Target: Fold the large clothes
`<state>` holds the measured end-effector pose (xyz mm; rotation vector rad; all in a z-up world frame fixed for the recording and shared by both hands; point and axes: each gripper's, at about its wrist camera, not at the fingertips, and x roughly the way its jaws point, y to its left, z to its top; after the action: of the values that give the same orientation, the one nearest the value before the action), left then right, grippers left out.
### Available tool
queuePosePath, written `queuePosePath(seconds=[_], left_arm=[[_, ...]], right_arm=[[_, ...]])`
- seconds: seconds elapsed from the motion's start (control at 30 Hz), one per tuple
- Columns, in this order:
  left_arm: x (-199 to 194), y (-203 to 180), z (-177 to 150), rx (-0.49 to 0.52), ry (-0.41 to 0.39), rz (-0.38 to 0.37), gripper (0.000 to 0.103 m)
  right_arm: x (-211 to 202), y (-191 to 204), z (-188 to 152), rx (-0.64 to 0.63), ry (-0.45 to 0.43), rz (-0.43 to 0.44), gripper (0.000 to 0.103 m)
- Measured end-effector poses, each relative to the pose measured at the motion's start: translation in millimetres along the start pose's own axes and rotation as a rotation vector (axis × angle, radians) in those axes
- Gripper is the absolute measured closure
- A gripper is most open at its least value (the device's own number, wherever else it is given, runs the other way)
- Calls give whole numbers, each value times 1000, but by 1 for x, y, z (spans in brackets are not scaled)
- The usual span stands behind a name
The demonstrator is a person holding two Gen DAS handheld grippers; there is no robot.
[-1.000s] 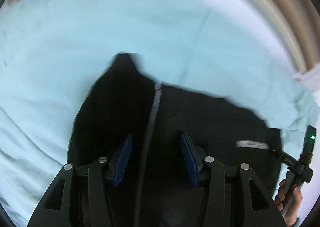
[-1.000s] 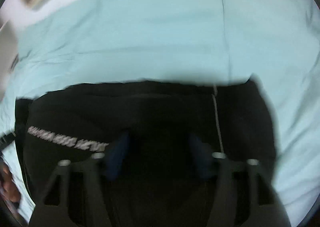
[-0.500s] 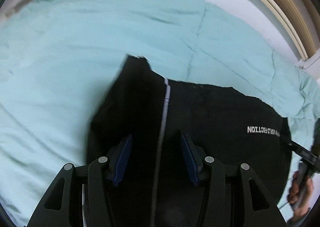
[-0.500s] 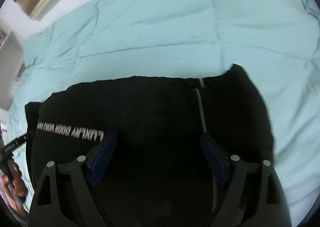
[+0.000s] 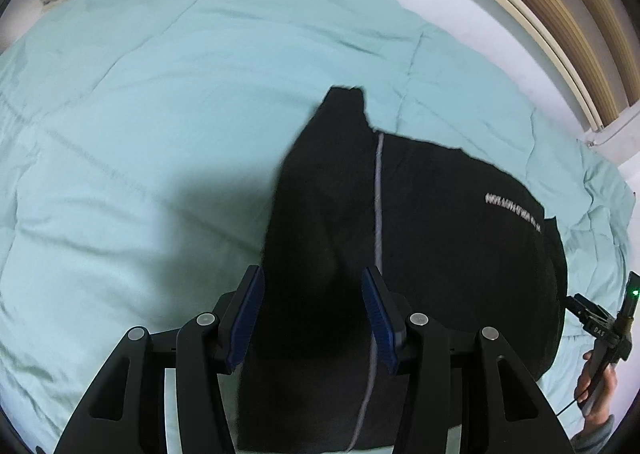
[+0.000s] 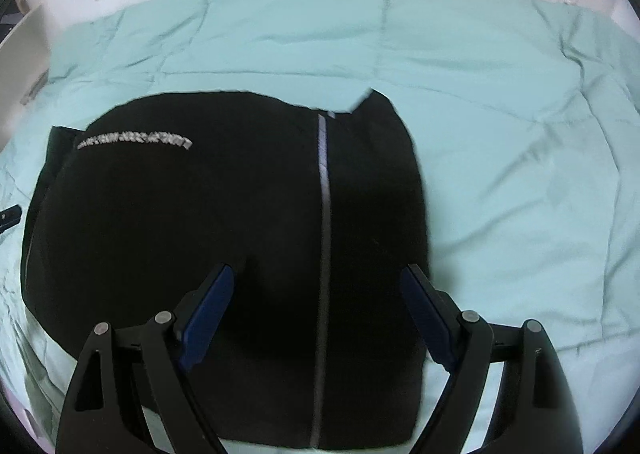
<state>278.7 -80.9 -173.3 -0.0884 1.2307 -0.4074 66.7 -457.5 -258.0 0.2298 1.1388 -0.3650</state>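
Observation:
A black garment [image 5: 420,238] with a grey stripe and white lettering lies folded on a pale teal bed cover [image 5: 140,113]. It also shows in the right wrist view [image 6: 200,234]. My left gripper [image 5: 312,306] is open and empty, hovering over the garment's left part. My right gripper [image 6: 320,310] is wide open and empty, above the garment's near edge, straddling the stripe. The right gripper and the hand holding it show at the right edge of the left wrist view [image 5: 600,330].
The teal bed cover [image 6: 520,133] spreads around the garment on all sides. A white wall and a wooden frame [image 5: 560,13] run along the far side of the bed. A white furniture edge [image 6: 24,49] stands at the left.
Both grippers have pulled back and up from the garment. The right gripper's jaws have opened wider. The garment lies flat and more of the bed shows.

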Motion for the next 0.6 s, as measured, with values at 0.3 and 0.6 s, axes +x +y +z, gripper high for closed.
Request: queuePosePath(seconds=[0.3,0.6], left_arm=[[-5,38,-16,-81,28,-93,51],[33,55,-9,-205,81,-291,41]], right_arm=[[7,-53,-12,155,49,66,16],[43,-92,-21,377,81,325,15]])
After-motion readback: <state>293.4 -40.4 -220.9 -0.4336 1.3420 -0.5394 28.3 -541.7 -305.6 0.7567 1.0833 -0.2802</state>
